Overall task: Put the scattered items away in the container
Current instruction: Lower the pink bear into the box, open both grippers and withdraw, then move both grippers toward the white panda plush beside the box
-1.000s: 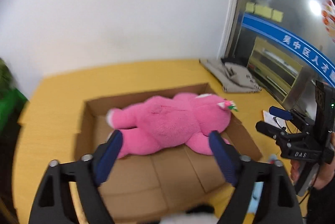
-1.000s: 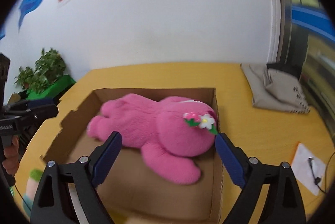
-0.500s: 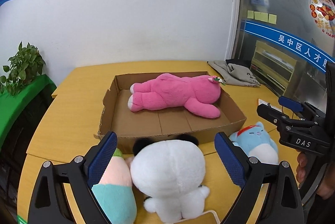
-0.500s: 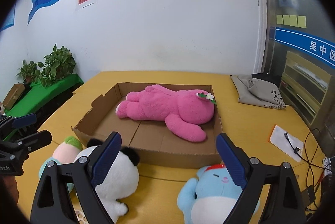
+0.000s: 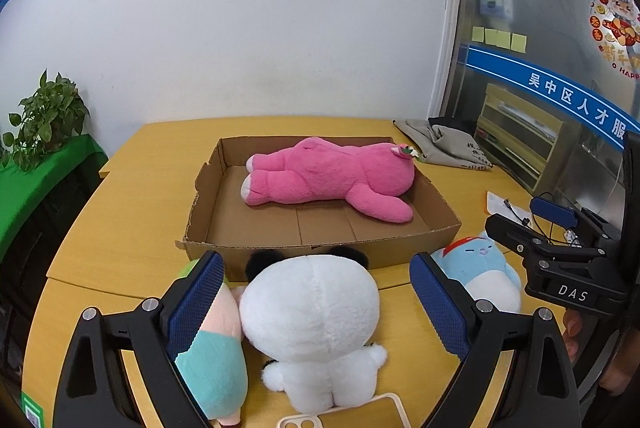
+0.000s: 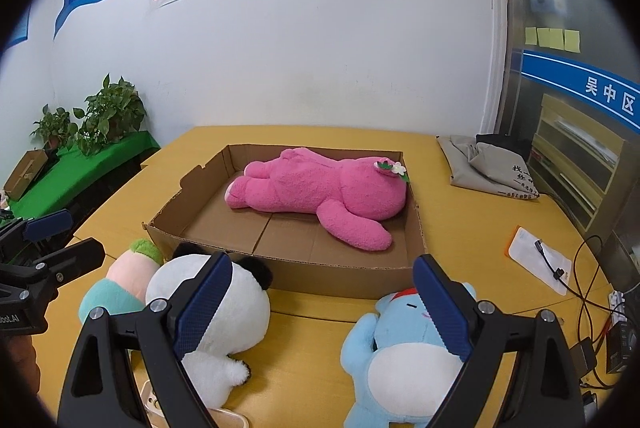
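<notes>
A shallow cardboard box (image 5: 320, 248) (image 6: 280, 276) stands on the yellow table with a pink plush bear (image 5: 328, 175) (image 6: 320, 191) lying in it. In front of the box lie a white panda plush (image 5: 312, 320) (image 6: 216, 308), a peach and teal plush (image 5: 212, 356) (image 6: 116, 284) and a light blue plush (image 5: 480, 272) (image 6: 400, 352). My left gripper (image 5: 316, 304) is open and empty, its fingers on either side of the panda and raised above it. My right gripper (image 6: 320, 304) is open and empty, between the panda and the blue plush.
A grey folded cloth bag (image 5: 444, 143) (image 6: 488, 163) lies at the back right of the table. A white card with a cable (image 6: 540, 252) lies at the right. A phone case (image 5: 344, 412) lies at the near edge. Potted plants (image 6: 100, 115) stand on a green shelf left.
Both grippers have pulled back from over the box towards the table's front edge. The three plush toys in front of the box have come into view.
</notes>
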Demonstrator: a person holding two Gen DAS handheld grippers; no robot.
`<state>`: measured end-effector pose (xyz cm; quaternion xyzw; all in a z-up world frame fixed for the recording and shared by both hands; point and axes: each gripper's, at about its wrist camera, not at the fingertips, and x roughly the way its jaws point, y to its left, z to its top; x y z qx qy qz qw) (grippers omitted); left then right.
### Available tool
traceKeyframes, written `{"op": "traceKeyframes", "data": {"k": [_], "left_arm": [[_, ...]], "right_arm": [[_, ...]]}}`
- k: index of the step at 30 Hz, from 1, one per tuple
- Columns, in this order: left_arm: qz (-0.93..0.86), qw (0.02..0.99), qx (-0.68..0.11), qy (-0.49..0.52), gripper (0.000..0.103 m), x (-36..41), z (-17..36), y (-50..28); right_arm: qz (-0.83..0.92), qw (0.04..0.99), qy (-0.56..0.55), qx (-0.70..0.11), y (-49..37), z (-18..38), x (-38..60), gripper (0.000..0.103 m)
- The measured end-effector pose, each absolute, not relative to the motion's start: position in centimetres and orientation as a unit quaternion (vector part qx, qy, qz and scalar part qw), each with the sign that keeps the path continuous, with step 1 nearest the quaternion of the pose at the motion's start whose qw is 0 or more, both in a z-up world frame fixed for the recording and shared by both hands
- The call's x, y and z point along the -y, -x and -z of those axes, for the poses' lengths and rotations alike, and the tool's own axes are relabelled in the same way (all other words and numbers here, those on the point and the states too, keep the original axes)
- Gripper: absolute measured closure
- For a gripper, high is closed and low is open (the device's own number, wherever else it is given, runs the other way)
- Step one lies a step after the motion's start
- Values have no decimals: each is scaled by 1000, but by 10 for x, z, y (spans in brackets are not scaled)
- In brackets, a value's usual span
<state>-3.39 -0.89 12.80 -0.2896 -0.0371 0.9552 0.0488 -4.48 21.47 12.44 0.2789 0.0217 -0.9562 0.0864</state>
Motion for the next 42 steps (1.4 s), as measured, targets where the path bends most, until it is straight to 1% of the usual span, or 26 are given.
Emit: {"op": "traceKeyframes", "data": {"k": [34,42], "left_arm": [[-946,64,52,314,7,9,-111,42],[-941,64,60,327,7,15,-100,47]], "right_arm": [[952,83,-294,-14,48,-113,-222,11],[949,85,-302,-13,52,-109,-221,11]]}}
